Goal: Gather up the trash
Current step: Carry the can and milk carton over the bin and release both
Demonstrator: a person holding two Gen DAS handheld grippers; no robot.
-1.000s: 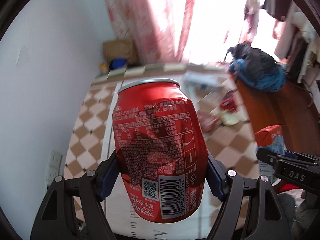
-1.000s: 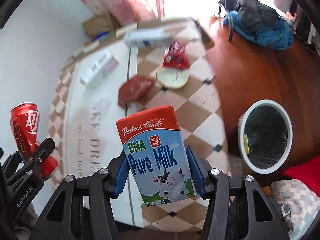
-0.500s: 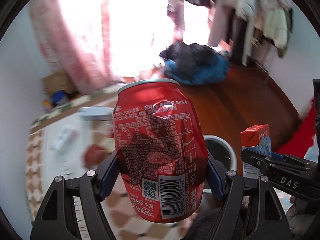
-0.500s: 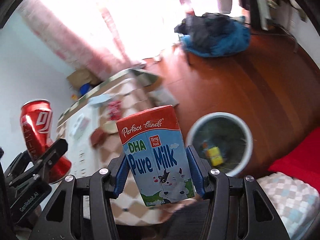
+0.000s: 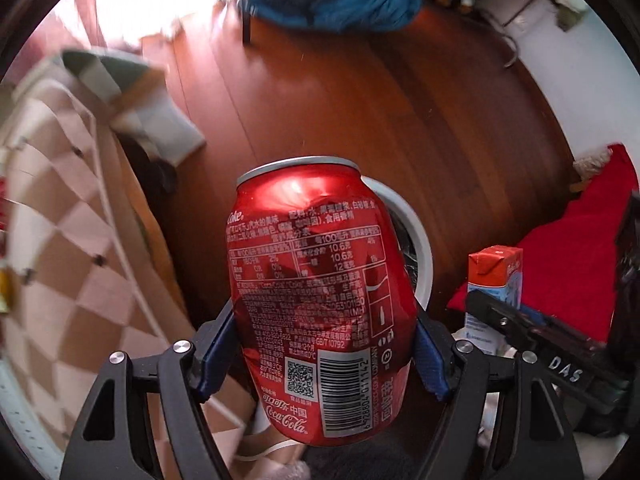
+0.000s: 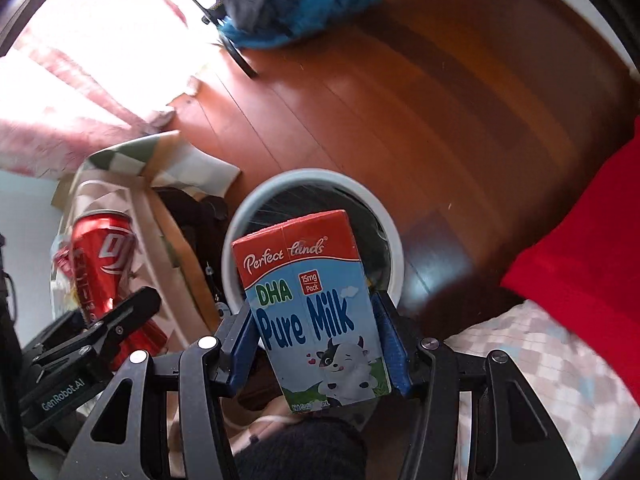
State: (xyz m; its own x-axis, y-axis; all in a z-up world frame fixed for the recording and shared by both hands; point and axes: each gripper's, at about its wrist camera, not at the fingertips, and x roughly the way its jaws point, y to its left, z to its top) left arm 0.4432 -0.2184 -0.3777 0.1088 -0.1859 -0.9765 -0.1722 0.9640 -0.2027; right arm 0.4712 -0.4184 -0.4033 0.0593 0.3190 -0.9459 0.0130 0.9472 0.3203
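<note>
The cola can (image 5: 320, 300) hides most of the bin (image 5: 420, 248).

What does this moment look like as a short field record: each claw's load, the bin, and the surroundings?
left claw: shut on dented red cola can
right claw: shut on Pure Milk carton
trash bin: white rim, dark liner, on the wooden floor, showing behind both held items
checkered cloth: left of the bin
task status: both items held, not yet dropped
</note>
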